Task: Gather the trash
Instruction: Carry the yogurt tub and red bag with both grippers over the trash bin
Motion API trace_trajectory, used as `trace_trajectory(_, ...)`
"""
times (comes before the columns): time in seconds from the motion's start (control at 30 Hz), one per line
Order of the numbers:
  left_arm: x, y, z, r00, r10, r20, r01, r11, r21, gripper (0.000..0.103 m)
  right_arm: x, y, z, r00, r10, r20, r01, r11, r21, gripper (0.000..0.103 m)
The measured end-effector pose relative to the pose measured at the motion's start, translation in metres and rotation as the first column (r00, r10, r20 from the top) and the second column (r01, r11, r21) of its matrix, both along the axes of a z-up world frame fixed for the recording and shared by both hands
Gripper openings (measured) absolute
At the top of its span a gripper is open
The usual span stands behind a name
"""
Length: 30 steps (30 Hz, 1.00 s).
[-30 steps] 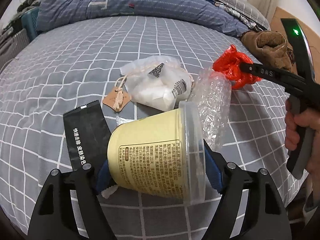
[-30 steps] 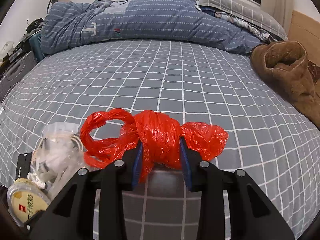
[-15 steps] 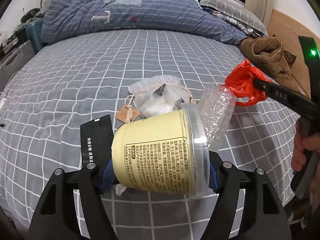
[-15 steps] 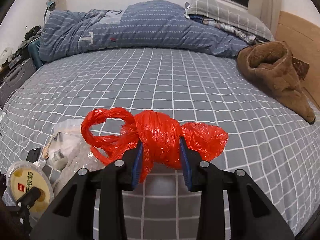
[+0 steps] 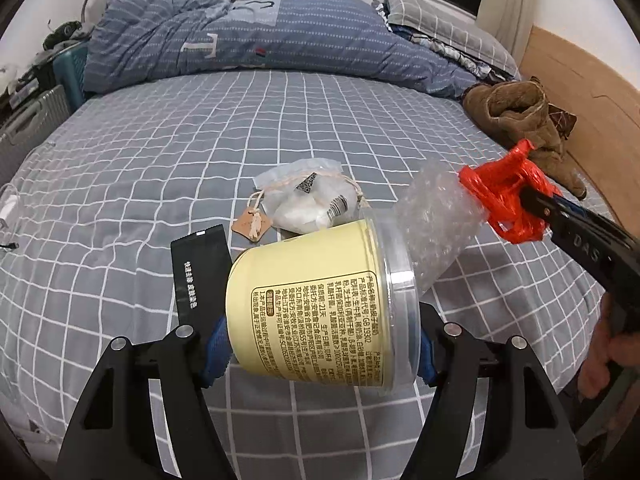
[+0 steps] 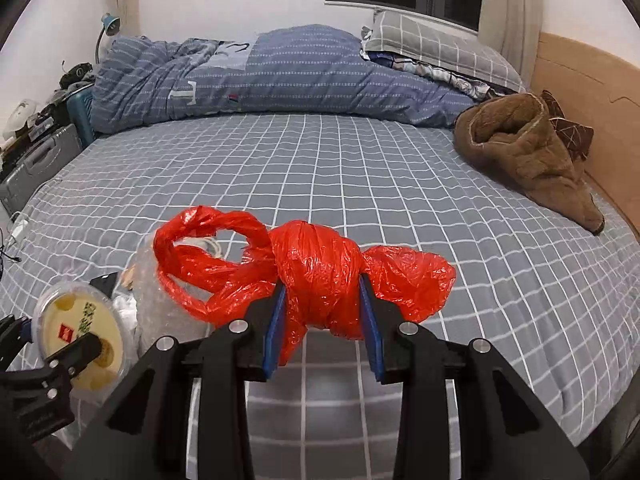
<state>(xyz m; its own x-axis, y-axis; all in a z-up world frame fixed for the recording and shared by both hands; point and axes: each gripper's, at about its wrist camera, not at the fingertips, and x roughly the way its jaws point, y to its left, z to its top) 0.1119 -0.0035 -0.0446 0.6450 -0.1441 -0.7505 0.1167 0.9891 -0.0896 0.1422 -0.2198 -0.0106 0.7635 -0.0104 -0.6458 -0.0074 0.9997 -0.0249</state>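
Far left on the checked bedsheet [image 5: 120, 184], the black sachet [image 5: 200, 276] lies flat, near the front edge of the bed: thin, floppy film, best pinched by a free end. Just right of it the left gripper [image 5: 320, 340] has its pads clamped across the yellow tub [image 5: 312, 304], tipped on its side and apparently held above the sheet, clear lid to the right. It looks light and probably empty, with stiff but slick walls, so a squeeze across the body seems right, firm rather than hard. Behind it on the sheet sits the white drawstring pouch [image 5: 312, 200] with its brown tag [image 5: 252, 222]; soft, easily bunched. Next comes the bubble wrap [image 5: 436, 224], crumpled, airy and springy beside the lid. Furthest right, the right gripper [image 6: 322, 316] is closed on the knot of the red plastic bag [image 6: 316, 264], limp and slippery, loops trailing loose. The knot looks like the only solid hold.
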Motion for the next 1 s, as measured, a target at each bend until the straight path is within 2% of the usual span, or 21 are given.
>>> trace_trajectory(0.43, -0.042, -0.005, 0.010, 1.000, -0.007, 0.016, 0.008, 1.000, -0.004, 0.068, -0.068, 0.001, 0.001, 1.000, -0.016, -0.001, 0.016, 0.999, 0.033, 0.032)
trace_trajectory(1.0, -0.089, -0.013, -0.002, 1.000, -0.021, -0.009, 0.022, 0.999, 0.032, 0.068, -0.113, 0.004, -0.017, 0.999, 0.023, -0.030, -0.022, 0.998, 0.051, 0.032)
